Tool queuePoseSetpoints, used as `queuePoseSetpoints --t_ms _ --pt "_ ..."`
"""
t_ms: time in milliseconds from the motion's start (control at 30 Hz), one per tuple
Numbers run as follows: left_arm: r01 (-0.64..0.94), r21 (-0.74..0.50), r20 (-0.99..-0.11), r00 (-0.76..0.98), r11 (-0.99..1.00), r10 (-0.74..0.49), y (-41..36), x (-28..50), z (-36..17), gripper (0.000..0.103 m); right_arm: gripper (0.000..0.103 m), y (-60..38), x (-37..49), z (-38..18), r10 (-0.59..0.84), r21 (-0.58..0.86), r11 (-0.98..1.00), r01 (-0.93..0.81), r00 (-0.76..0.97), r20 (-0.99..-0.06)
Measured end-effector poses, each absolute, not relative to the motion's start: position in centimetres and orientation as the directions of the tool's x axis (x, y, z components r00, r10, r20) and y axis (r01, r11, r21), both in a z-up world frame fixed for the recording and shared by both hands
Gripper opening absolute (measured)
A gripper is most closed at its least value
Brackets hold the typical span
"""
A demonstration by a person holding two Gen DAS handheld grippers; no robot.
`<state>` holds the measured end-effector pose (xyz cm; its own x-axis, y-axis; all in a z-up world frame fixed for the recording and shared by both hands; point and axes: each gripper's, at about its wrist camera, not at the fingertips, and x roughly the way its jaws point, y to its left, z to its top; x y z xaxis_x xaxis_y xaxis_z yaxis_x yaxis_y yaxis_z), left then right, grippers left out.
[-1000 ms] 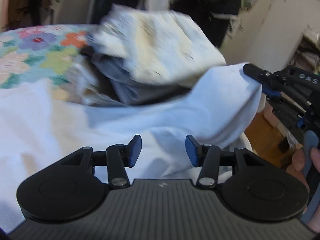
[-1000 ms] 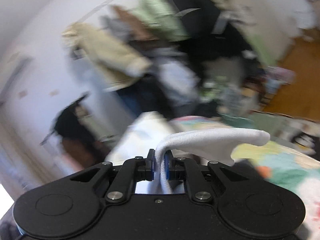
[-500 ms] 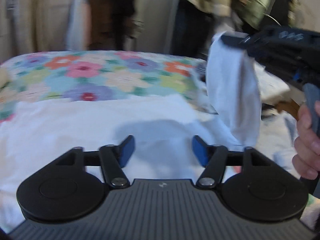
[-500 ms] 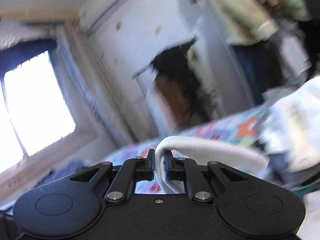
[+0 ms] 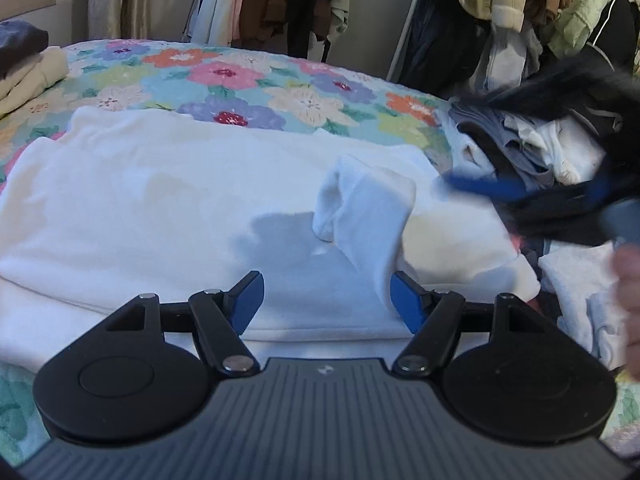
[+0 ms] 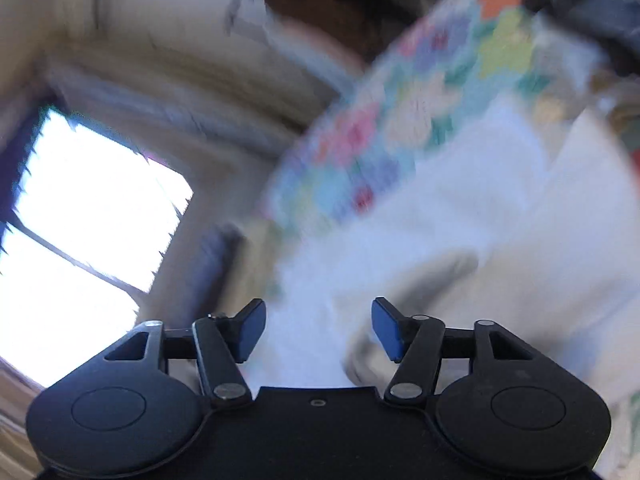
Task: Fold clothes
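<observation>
A white garment (image 5: 160, 200) lies spread on the flowered bedspread (image 5: 248, 80). Its sleeve (image 5: 360, 208) lies folded over onto the body, a little rumpled. My left gripper (image 5: 327, 298) is open and empty, low over the garment's near edge. My right gripper shows blurred at the right of the left wrist view (image 5: 560, 200), beside the sleeve. In its own view the right gripper (image 6: 319, 328) is open and empty above the white garment (image 6: 440, 240); that view is heavily blurred.
A heap of unfolded clothes (image 5: 532, 148) lies on the bed's right side. Folded cream and dark items (image 5: 24, 64) sit at the far left. A rack of hanging coats (image 5: 500, 8) stands behind the bed. A bright window (image 6: 80, 220) shows in the right wrist view.
My right gripper carried the white sleeve over the garment, then opened and let it go. The sleeve now lies on the body. The left gripper stayed open.
</observation>
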<state>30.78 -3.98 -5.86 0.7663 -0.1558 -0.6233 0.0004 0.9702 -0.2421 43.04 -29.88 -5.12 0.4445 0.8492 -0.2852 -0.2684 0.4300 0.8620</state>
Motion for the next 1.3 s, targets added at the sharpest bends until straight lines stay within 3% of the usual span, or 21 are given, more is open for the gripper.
queuePoseSetpoints --t_ms 67,167,267,467,500,533,567,600,667,767,833,900,1067,1200,1300 --pt "0.003 -0.225 -0.627 0.765 0.974 -0.147 -4.8 31.0 -5.9 0.069 0.075 -32.7 41.9 -4.1 0.78 0.826 0.501 -0.259 0.548 -0.302" --pt "0.023 -0.225 -0.611 0.775 0.974 -0.16 -5.9 31.1 -5.6 0.072 0.076 -35.2 40.8 -3.8 0.578 0.678 0.721 -0.145 0.665 -0.473" --pt "0.029 -0.239 -0.597 0.784 0.971 -0.17 -6.7 31.2 -5.2 0.078 0.076 -36.3 41.1 -5.2 0.401 0.548 0.836 0.026 0.653 -0.643" --pt "0.008 -0.142 -0.637 0.765 0.99 -0.097 -8.2 34.6 -5.2 0.085 0.076 -34.8 41.4 -6.9 0.494 0.6 0.8 0.012 0.554 -0.67" --pt "-0.002 -0.108 -0.649 0.758 0.994 -0.069 -8.5 35.4 -5.4 0.08 0.076 -34.2 41.5 -6.8 0.472 0.569 0.823 0.0 0.558 -0.683" --pt "-0.01 -0.072 -0.663 0.747 0.997 -0.041 -8.6 36.0 -5.6 0.047 0.076 -33.5 41.5 -6.7 0.45 0.536 0.844 -0.012 0.562 -0.694" --pt "-0.015 -0.055 -0.671 0.741 0.998 -0.026 -8.4 36.4 -5.7 0.021 0.076 -33.5 41.5 -6.7 0.447 0.53 0.848 -0.02 0.564 -0.694" --pt "-0.035 -0.065 -0.672 0.741 0.997 -0.017 -7.9 36.5 -5.5 0.008 0.076 -33.5 41.4 -6.7 0.445 0.523 0.852 -0.028 0.565 -0.695" --pt "-0.071 -0.116 -0.628 0.778 0.991 -0.018 -6.3 35.9 -4.3 0.008 0.076 -33.5 41.5 -6.6 0.453 0.523 0.851 -0.044 0.567 -0.689" --pt "-0.091 -0.191 -0.448 0.894 0.977 -0.005 -3.2 33.2 -1.2 0.008 0.076 -33.4 41.3 -6.6 0.469 0.523 0.849 -0.072 0.557 -0.685" --pt "-0.1 -0.179 -0.426 0.905 0.979 0.014 -1.5 32.4 -0.2 0.009 0.076 -32.4 41.9 -7.0 0.453 0.495 0.866 -0.078 0.542 -0.708" --pt "-0.096 -0.212 -0.479 0.877 0.973 -0.018 0.3 32.8 -1.1 0.015 0.076 -31.6 42.2 -7.6 0.414 0.443 0.893 -0.077 0.525 -0.744" --pt "-0.294 -0.27 -0.66 0.75 0.917 0.046 4.4 34.9 -6.2 0.026 0.076 -30.1 42.2 -8.1 0.323 0.325 0.941 -0.09 0.52 -0.791" --pt "-0.399 -0.349 -0.673 0.736 0.848 0.069 6.8 33.9 -7.4 0.03 0.076 -30.1 41.1 -7.6 0.301 0.271 0.953 -0.134 0.518 -0.8" --pt "-0.406 -0.315 -0.672 0.734 0.858 0.1 7.7 33.3 -7.7 0.041 0.076 -30.1 40.2 -7.3 0.284 0.23 0.959 -0.167 0.518 -0.807"
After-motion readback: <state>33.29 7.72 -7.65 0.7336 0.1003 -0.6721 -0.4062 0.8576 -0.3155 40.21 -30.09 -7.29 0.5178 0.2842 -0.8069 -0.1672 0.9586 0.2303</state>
